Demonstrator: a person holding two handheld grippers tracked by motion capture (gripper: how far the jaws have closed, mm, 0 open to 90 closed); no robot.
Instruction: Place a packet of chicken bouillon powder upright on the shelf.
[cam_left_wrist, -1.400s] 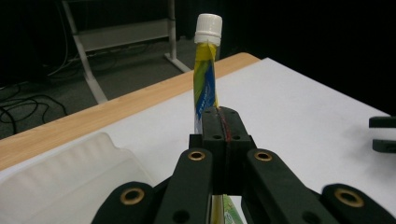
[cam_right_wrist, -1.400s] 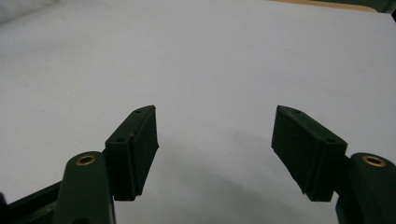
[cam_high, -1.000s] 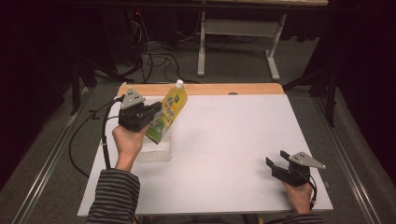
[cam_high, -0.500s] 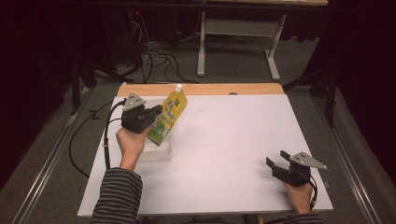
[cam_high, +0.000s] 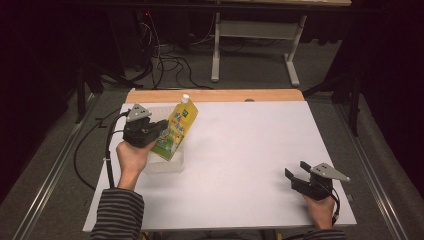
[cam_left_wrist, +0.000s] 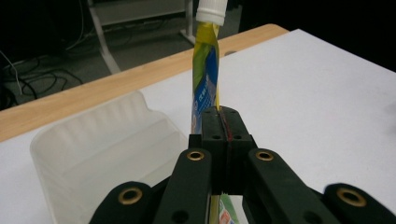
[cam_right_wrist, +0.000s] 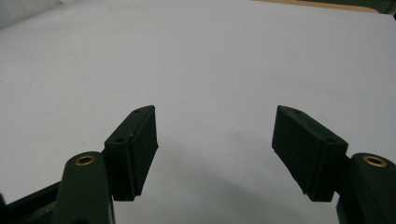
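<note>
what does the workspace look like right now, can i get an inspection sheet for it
surface: white table top, wooden strip along the far edge
job's things: yellow-green pouch with white cap, tilted over the clear plastic tray
clutter: nothing seen
grippers: left gripper shut on the pouch; right gripper open, nothing between its jaws, resting near the table's corner
cables: black cable trailing from the left gripper; more on the floor behind
surroundings: dark room, white table frame beyond

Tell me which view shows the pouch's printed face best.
The high view: the pouch faces the camera there, tilted over the clear tray, cap up, pinched by the left hand-held gripper. The left gripper view shows it edge-on, a thin strip with its white cap. The right gripper view looks across bare table.
</note>
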